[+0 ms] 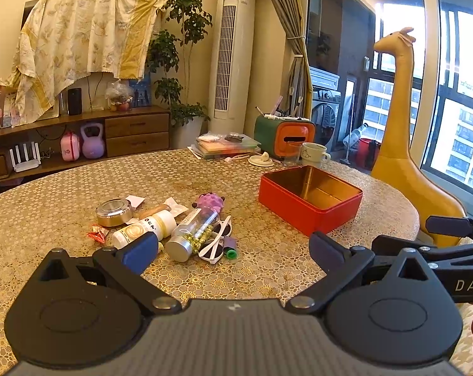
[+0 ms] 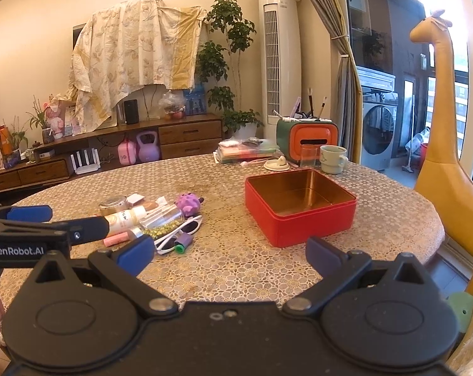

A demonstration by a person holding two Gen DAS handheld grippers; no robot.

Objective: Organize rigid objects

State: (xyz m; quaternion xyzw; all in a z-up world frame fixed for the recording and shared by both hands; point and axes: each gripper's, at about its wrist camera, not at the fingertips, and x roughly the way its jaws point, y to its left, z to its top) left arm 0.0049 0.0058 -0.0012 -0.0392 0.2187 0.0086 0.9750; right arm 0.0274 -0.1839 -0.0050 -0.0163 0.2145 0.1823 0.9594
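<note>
An open, empty red tin box (image 1: pixel 310 205) (image 2: pixel 299 211) stands right of centre on the round table. Left of it lies a pile: a round metal tin (image 1: pixel 113 211), a white bottle (image 1: pixel 145 228), a clear bottle with yellow beads (image 1: pixel 194 230) (image 2: pixel 161 219), a purple spiky toy (image 1: pixel 209 202) (image 2: pixel 188 202), white sunglasses (image 1: pixel 217 242) (image 2: pixel 178 235), a small purple-and-green tube (image 1: pixel 230 247) (image 2: pixel 183 242). My left gripper (image 1: pixel 233 252) is open and empty above the near table edge. My right gripper (image 2: pixel 230 255) is open and empty, beside it.
At the far table edge stand a stack of books (image 1: pixel 223 147), a green-and-orange holder (image 1: pixel 285 134), a glass and a mug (image 1: pixel 314 153). A yellow giraffe figure (image 1: pixel 402 144) stands right of the table. The left gripper shows at the left of the right wrist view (image 2: pixel 32 228).
</note>
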